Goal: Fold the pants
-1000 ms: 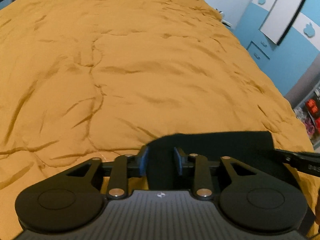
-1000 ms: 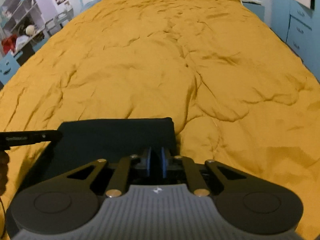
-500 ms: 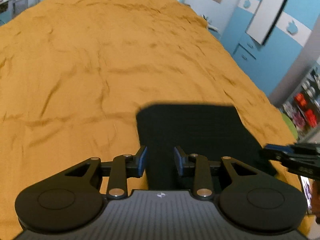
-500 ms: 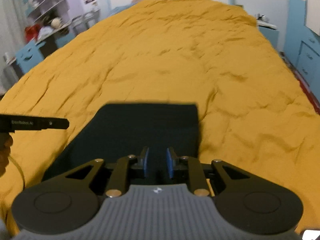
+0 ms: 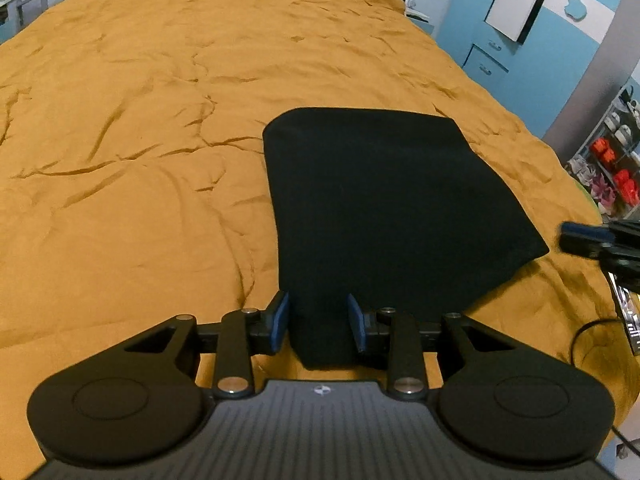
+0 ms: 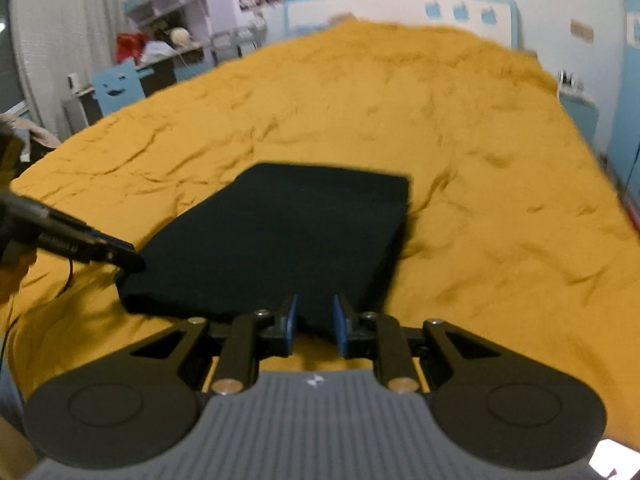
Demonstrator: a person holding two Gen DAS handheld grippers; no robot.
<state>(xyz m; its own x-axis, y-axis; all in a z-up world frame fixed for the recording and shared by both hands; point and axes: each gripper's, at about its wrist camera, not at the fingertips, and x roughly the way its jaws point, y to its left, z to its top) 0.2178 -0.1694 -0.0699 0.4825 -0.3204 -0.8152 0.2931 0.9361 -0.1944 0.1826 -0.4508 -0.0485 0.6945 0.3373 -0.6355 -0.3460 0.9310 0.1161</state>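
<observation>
We judge the pants (image 5: pixel 384 204) folded, flat on the bed (image 5: pixel 140 160); our left hand-held gripper (image 5: pixel 318 322) and right hand-held gripper (image 6: pixel 314 324) gape, empty.

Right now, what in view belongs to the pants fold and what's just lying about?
In the job:
- black pants, folded flat on the orange bedspread
- left claw, open
- right claw, jaws just opened, pads off the cloth

Lying about:
- blue chair
- cluttered desk
- blue drawers
- shelf of red items

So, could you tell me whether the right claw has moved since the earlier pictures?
Yes. The right claw has drawn back toward the bedspread's near edge, jaws just opened, leaving the folded pants flat.
</observation>
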